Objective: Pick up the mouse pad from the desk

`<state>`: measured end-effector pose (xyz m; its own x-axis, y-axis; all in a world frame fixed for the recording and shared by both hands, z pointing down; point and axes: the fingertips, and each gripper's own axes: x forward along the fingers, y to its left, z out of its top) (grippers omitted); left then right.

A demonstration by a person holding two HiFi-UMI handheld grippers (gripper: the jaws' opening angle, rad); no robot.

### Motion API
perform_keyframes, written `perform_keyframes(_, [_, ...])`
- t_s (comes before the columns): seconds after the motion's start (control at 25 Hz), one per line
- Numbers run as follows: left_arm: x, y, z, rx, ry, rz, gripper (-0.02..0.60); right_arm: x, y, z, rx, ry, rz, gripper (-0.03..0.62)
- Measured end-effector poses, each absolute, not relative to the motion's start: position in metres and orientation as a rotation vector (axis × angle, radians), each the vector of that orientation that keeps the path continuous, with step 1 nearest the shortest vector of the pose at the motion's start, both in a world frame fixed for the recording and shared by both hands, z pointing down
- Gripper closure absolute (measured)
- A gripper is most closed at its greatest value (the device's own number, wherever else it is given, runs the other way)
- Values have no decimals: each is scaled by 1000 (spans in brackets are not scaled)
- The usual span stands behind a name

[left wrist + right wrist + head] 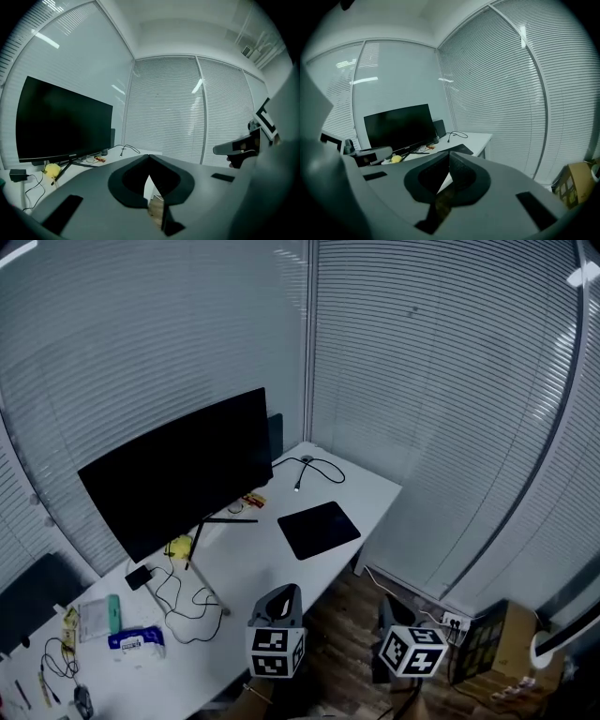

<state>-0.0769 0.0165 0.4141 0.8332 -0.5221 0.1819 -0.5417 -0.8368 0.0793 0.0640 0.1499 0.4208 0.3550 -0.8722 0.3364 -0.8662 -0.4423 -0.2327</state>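
Observation:
The black mouse pad (319, 529) lies flat on the white desk (375, 488), near its right end and in front of the monitor. In the right gripper view the mouse pad (458, 149) shows as a thin dark strip just beyond the jaws. Both grippers hang off the desk's front edge, short of the pad. My left gripper (285, 592) is shut with nothing in it, its jaws meeting at the tip (149, 156). My right gripper (386, 609) is over the floor to the right, also shut and empty (449, 154). In the left gripper view the pad is hidden behind the jaws.
A large dark monitor (178, 474) stands on the desk, with a loose cable (317, 469) behind the pad. A yellow object (179, 547), a black adapter (140, 577) and a wipes packet (137, 641) lie further left. A cardboard box (511, 643) and power strip (455, 622) sit on the floor.

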Motion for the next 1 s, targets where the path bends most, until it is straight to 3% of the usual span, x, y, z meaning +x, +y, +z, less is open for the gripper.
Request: perform_keyframes(1.0, [-11, -39, 434, 2844, -954, 302, 565, 146, 87, 441, -2517, 1735, -682, 562])
